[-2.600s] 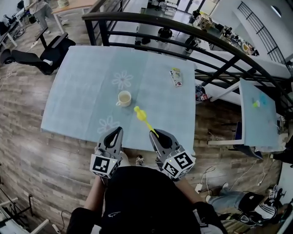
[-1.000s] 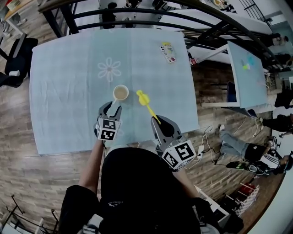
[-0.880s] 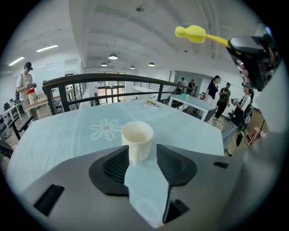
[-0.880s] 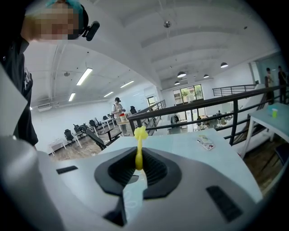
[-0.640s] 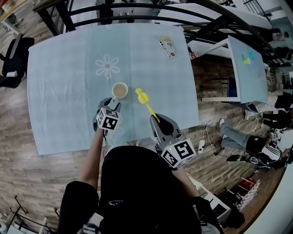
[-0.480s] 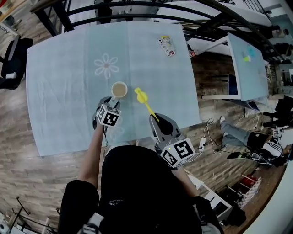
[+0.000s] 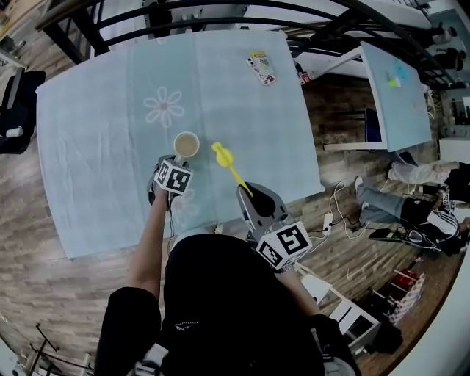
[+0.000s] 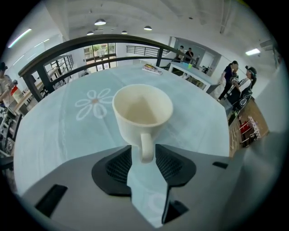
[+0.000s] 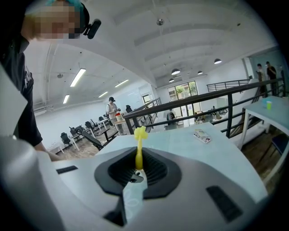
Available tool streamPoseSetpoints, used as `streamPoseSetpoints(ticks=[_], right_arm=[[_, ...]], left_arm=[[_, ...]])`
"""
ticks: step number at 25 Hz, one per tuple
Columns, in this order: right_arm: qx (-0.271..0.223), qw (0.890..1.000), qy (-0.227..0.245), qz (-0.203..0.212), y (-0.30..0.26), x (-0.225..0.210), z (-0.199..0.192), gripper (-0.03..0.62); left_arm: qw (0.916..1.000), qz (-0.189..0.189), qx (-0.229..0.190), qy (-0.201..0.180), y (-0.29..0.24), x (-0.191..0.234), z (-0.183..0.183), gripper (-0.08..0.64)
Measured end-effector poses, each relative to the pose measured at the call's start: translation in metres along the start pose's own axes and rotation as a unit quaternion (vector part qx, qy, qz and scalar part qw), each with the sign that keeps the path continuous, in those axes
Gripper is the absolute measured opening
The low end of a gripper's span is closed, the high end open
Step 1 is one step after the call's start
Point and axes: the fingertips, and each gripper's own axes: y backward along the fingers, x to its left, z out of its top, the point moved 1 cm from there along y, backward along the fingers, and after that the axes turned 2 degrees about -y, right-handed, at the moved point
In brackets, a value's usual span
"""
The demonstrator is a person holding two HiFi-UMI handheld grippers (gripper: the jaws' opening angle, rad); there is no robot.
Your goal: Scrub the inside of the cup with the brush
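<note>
A cream cup (image 7: 186, 145) stands upright on the light blue tablecloth (image 7: 95, 125), its handle turned toward me. In the left gripper view the cup (image 8: 142, 108) fills the middle and its handle (image 8: 145, 146) hangs between the two black pads (image 8: 118, 165). My left gripper (image 7: 174, 163) (image 8: 143, 150) is open, and its jaws have just been closing around the handle with small gaps left. To the right, my right gripper (image 7: 248, 192) (image 9: 137, 158) is shut on the handle of a yellow brush (image 7: 229, 167) (image 9: 139, 146). The brush head points toward the cup.
A small printed packet (image 7: 258, 66) (image 9: 202, 135) lies near the table's far right corner. A dark railing (image 7: 220, 9) runs behind the table, and a second blue table (image 7: 396, 81) stands to the right. The near table edge (image 7: 220, 220) is just below the grippers.
My left gripper has moved forward and down to the cup, so the handle now sits between its jaws. The right gripper and brush have stayed in place.
</note>
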Motion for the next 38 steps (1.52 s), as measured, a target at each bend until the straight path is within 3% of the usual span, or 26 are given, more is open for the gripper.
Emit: streamPoseSetpoints(ticks=[12,15,19,23,38], right_arm=[[-0.001,1.0,-0.008,-0.01,0.007,-0.008,-0.008,0.038],[0.001,1.0,-0.009,-0.009,0.006,-0.008,-0.006,0.038],[0.002,1.0,-0.01,-0.009,0.006,-0.011,-0.009,0.038],[0.0,1.0,-0.012,-0.013,0.01,-0.018,-0.008,0.038],[0.006,1.0,0.005,-0.002,0.01,-0.017,-0.014,0.038]], left_arm=[[0.9995,0.003,0.019,0.026,-0.009,0.001,0.002,0.119],[0.9994,0.004,0.024,0.022,-0.007,0.002,0.001,0.072],[0.9996,0.015,0.02,0.015,-0.007,0.003,0.001,0.063],[0.9994,0.034,0.007,0.003,-0.004,0.003,0.001,0.057],[0.9962,0.026,-0.077,-0.031,0.021,-0.018,-0.013,0.054]])
